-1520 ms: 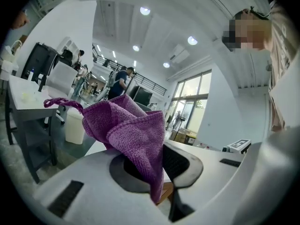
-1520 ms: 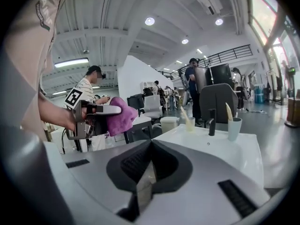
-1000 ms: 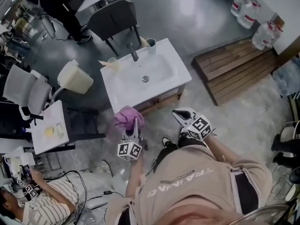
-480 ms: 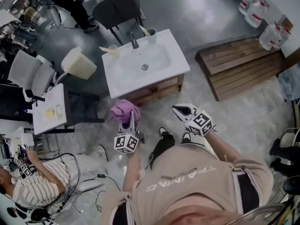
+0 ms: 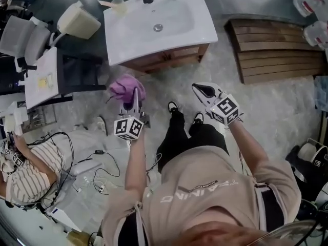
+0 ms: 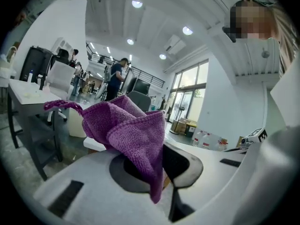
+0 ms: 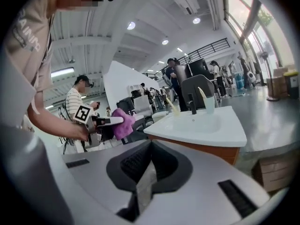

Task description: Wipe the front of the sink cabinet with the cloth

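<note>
Cloth, purple and bunched, is being gripped at the tip of the left claw in the head view, bulging ahead of its jaws and to their left. Beyond that claw, not touching the cloth, the sink cabinet is being shown with its wooden front under the white basin. The right claw is being held beside the left one, about level with it and short of the cabinet, touching nothing.

In the left gripper view, the left claw is being clenched on the cloth. One fold is being pinched between the two jaws, and the rest is being heaped above them.

In the right gripper view, the jaws of the right claw are being pressed together with nothing between them. Ahead of this claw and to its right, the sink cabinet is being seen, apart from it. To its left, the left claw is being seen carrying the cloth.
</note>
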Tool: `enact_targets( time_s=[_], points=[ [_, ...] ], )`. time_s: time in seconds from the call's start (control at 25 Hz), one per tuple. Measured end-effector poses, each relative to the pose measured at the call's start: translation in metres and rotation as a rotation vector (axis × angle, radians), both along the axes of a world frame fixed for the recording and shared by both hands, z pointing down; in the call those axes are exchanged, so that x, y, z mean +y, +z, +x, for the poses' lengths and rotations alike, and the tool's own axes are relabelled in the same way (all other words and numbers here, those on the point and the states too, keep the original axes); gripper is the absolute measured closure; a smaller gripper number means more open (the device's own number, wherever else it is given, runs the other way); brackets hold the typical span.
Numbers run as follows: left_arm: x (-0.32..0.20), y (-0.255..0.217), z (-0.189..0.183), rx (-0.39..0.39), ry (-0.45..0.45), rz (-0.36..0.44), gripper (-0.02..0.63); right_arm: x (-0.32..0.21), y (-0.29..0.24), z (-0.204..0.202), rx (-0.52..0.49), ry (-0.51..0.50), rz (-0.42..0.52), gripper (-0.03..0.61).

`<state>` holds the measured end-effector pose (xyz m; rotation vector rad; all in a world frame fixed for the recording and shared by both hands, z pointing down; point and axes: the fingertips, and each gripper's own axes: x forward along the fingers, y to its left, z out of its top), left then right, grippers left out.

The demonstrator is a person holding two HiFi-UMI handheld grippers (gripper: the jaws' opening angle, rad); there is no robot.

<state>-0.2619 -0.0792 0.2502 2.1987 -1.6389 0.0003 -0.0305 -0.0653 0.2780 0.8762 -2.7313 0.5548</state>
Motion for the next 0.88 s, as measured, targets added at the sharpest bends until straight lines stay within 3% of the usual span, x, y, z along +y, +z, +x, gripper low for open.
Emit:
enact_targets(
  time_s=[0.2,0.52,0.88],
  points=[
    [-0.018,0.058,-0.009,0.024,-0.038,0.013,0.558,-0.023,0.048,-0.016,-0.103,-0.013,-0.024,0.566],
    [-0.047,0.153,-0.055,-0.014,-0.028,0.048,0.558,-0.059,0.148,-0.056,-0.087,-0.001,0.013,0.566],
    [-0.066,0.233,-0.112,-0.019,-0.125,0.089,0.558,-0.087,0.230,-0.091,-0.072,-0.085,0.076,0.566]
  ],
)
